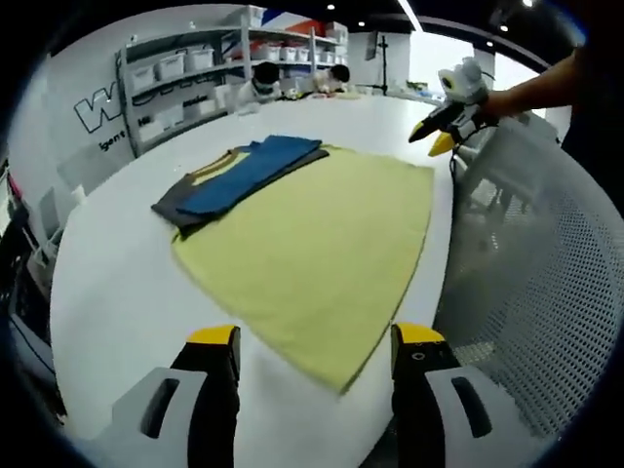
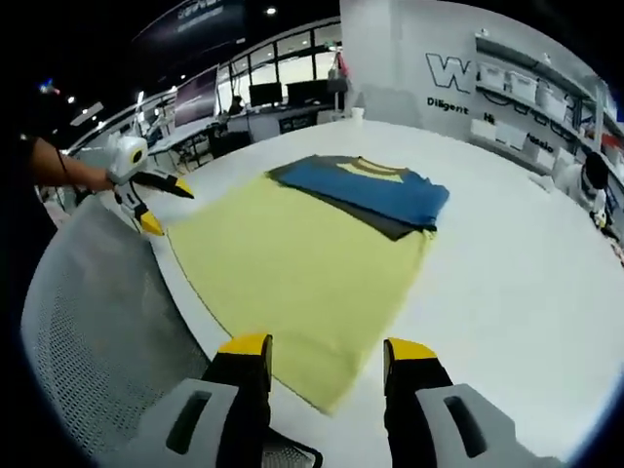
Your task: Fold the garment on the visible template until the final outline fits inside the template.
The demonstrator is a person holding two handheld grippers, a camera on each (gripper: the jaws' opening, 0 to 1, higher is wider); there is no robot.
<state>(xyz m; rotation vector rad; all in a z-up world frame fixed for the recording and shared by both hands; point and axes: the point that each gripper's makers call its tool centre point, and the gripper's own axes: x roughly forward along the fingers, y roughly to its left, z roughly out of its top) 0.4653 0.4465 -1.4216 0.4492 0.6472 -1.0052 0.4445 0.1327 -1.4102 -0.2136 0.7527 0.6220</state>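
Observation:
A yellow template cloth (image 1: 331, 244) (image 2: 292, 273) lies flat on the white table (image 1: 117, 292) (image 2: 526, 292). A folded blue and dark grey garment (image 1: 244, 175) (image 2: 375, 190) with a yellow collar rests on the template's far corner, partly over its edge onto the table. My left gripper (image 1: 314, 356) hovers open over the template's near corner with nothing between its jaws; in the right gripper view it is at the left (image 2: 168, 208), held by a hand. My right gripper (image 2: 327, 366) is open and empty above the opposite corner, and in the left gripper view (image 1: 431, 138) it hangs off the table's edge.
A white mesh chair back (image 1: 546, 273) (image 2: 107, 331) stands against the table's edge between the two grippers. Shelves with white bins (image 1: 185, 78) (image 2: 526, 83) line the wall. People sit at the table's far end (image 1: 263, 88). Desks with monitors (image 2: 283, 97) stand behind.

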